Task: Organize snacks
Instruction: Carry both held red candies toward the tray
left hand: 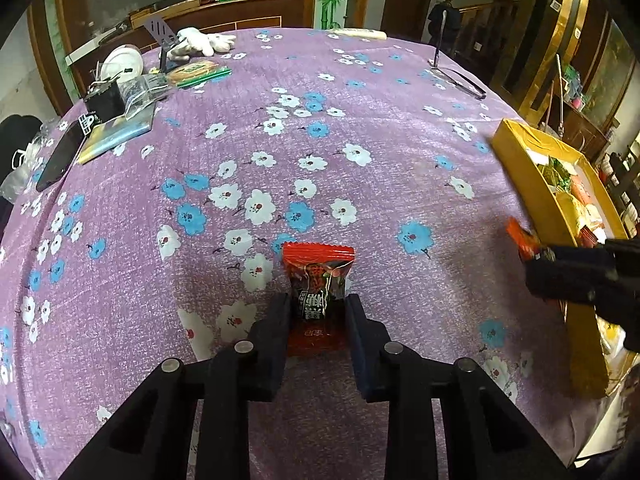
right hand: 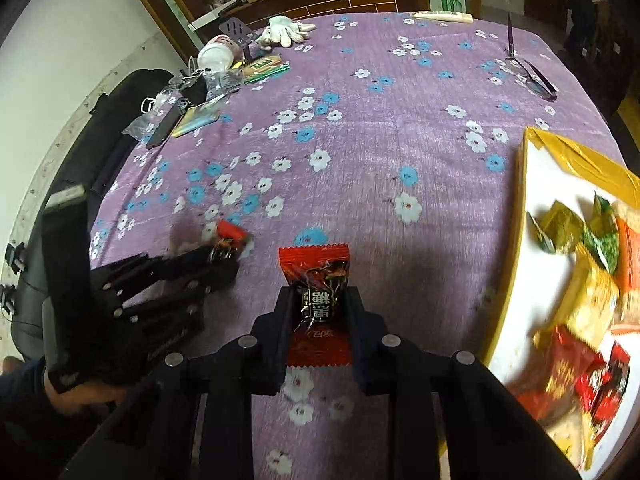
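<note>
Pads of the left hand-held gripper (left hand: 318, 312) are closed on a red candy (left hand: 318, 280), pinching the lower half of its wrapper while the crimped top edge stands free above the jaws. The right hand-held gripper (right hand: 318, 304) grips a second candy (right hand: 316, 280) of the same kind the same way, over the table (right hand: 400, 140) just left of the yellow box (right hand: 520, 208), where other wrapped snacks already lie. Each piece looks very light, its foil thin, crinkly and likely slick, with a firmer lump in the middle. Judging by that, the body is the place to hold; the flat sealed ends would probably fold or slip. A light squeeze should do, since a hard one could crush the sweet or burst the wrapper
</note>
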A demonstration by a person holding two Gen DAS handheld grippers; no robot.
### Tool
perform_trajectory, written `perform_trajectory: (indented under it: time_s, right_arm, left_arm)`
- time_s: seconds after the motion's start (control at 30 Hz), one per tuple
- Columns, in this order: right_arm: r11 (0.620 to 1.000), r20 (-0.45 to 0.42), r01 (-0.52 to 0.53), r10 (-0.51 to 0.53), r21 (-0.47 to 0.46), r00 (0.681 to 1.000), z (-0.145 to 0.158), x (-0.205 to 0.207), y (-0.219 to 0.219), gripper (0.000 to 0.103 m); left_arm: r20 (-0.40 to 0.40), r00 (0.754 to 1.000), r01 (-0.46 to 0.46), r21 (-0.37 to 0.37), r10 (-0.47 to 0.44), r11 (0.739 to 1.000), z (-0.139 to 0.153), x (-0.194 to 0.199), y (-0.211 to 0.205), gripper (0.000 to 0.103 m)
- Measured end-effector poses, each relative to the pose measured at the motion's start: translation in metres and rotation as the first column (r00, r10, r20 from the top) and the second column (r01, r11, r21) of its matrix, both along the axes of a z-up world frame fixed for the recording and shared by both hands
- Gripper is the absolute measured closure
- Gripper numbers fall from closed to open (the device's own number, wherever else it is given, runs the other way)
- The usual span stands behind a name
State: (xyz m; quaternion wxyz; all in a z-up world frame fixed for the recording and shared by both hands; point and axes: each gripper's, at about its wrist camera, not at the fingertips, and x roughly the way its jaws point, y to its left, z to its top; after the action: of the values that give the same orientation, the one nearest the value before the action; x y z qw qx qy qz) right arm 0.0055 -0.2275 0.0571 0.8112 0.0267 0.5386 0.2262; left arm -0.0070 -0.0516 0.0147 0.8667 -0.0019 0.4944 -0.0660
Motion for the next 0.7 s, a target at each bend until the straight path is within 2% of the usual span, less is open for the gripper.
perform_trajectory:
  time_s: [0.2, 0.7]
  right_arm:
    - [0.999, -0.019, 0.031, -0.031, 0.009, 0.999, -0.005, -0.008, -0.012, 0.079]
    - [0.998, -0.004, 0.052, -0.052, 0.025, 0.999, 0.001, -0.020, -0.030, 0.079]
  left_arm:
    - [0.027, 0.999, 0.022, 0.040, -0.023, 0.999, 0.007, -0.007, -0.012, 0.076]
    - [0.066, 0.995, 0.069, 0.068, -0.074, 0.995, 0.022, -0.017, -0.036, 0.076]
